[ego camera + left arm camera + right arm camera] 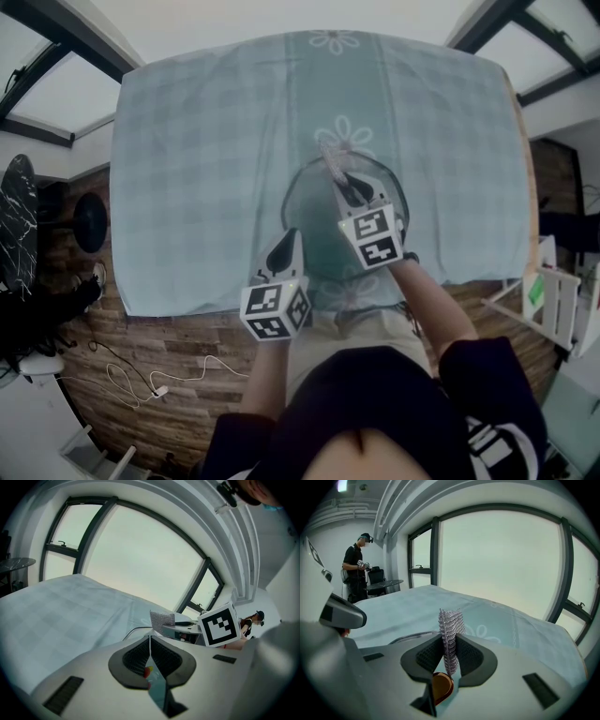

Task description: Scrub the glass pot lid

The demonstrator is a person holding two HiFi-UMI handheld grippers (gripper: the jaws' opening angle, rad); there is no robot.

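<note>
Surface (187, 141) carries a pale blue-green checked cloth with daisy print. The round clear glass pot lid (314, 202) lies flat on it, near the front edge, centre. Left hand-held gripper (289, 234) has its jaws pressed together with the tips at the lid's left rim; can't tell if they pinch it. Right hand-held gripper (450, 639) is over the lid, clamped on a silver metal-mesh scrubbing cloth (451, 620) that sticks out past the jaw tips.
</note>
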